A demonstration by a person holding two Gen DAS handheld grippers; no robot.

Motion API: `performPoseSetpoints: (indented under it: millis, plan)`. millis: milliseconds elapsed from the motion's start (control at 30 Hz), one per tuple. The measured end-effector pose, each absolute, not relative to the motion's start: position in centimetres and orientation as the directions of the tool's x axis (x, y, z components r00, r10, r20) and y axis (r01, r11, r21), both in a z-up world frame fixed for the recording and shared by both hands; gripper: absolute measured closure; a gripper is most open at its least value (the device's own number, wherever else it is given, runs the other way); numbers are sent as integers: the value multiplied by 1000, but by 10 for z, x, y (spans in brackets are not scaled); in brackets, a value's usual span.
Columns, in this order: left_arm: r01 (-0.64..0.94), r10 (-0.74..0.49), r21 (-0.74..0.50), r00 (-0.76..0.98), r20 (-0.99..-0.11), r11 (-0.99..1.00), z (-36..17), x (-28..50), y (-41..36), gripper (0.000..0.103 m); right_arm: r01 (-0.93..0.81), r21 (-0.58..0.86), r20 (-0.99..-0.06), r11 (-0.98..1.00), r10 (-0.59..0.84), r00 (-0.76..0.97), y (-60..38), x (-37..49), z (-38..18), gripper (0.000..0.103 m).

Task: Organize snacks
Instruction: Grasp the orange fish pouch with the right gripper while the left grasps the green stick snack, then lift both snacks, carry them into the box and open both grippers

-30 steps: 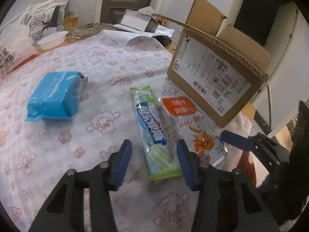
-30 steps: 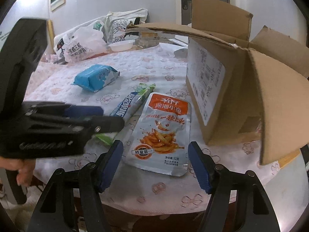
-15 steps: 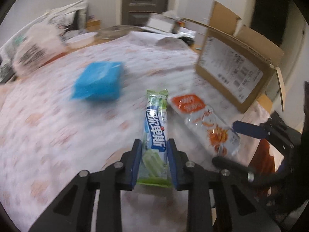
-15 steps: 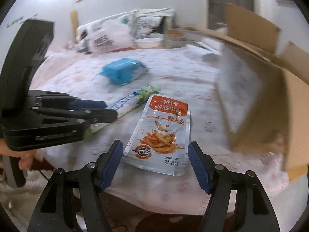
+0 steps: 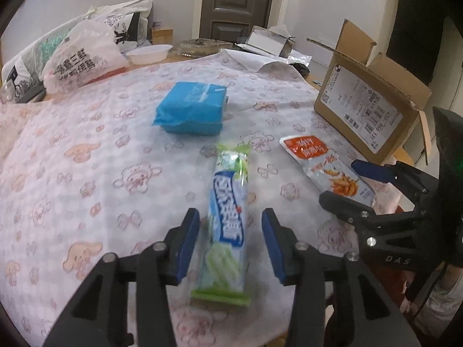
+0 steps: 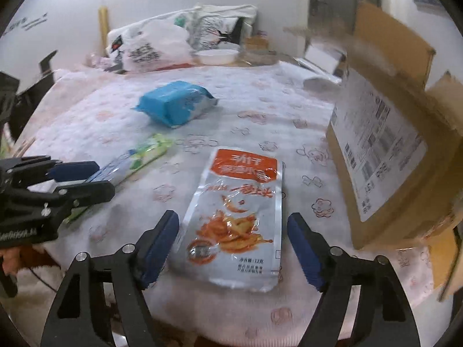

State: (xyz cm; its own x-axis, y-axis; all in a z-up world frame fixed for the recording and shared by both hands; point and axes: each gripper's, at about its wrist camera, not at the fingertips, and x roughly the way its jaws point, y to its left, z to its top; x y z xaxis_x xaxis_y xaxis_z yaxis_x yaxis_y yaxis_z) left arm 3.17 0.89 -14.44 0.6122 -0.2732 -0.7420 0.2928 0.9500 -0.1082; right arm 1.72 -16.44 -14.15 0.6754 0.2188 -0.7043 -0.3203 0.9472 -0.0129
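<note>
A long green and blue snack stick (image 5: pixel 230 217) lies on the patterned tablecloth (image 5: pixel 86 173) between the fingers of my left gripper (image 5: pixel 231 240). Its jaws are opening, and the pads stand clear of the wrapper on both sides. A silver pouch with an orange top (image 6: pixel 237 211) lies flat between the fingers of my right gripper (image 6: pixel 234 231), whose jaws are opening wide and do not touch it. The same pouch (image 5: pixel 327 167) shows in the left wrist view beside the right gripper (image 5: pixel 356 185). A blue wrapped pack (image 5: pixel 191 110) rests farther back. An open cardboard box (image 6: pixel 390 159) stands to the right.
White plastic bags (image 5: pixel 84 60), a printed tote and a white bowl (image 5: pixel 149 53) sit along the table's far side. A silver box (image 5: pixel 269 42) and papers lie behind the cardboard box (image 5: pixel 361 110). The table's near edge runs just under both grippers.
The left gripper's jaws closed around the snack stick half a second ago and have opened off it again. The right gripper's jaws stand wider than before. Both views have swung somewhat.
</note>
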Motion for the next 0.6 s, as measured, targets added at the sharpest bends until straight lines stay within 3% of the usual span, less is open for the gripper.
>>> performPoseSetpoints:
  millis: [33,167,200,267,400,467,600]
  plan:
    - [293,-267,-99,616,-741,951,-145,34,7,62,-315,-12,-701,949,217,679,-163,19,-142,25]
    - [294,-225,-35,644,-731,955,-147,39,3,79,-325,-21,-690,945,222,689,-157,24,-143,25]
    - [295,-229,-39,644,-730,955,-147,39,4,79,-327,-19,-689,945,224,690,-157,25,-143,26]
    - [297,-240,-52,643,-727,954,-147,40,7,80,-314,-17,-683,949,218,697,-160,26,-142,37]
    - [294,-256,-78,637,-727,953,-146,41,12,80,-316,-34,-682,948,209,701,-160,24,-139,44]
    - [279,-252,-87,638,-727,956,-145,39,17,80,-329,-38,-671,944,220,708,-158,20,-132,54]
    - [247,-239,-98,645,-726,964,-144,34,30,80,-372,-19,-690,928,257,677,-150,18,-130,54]
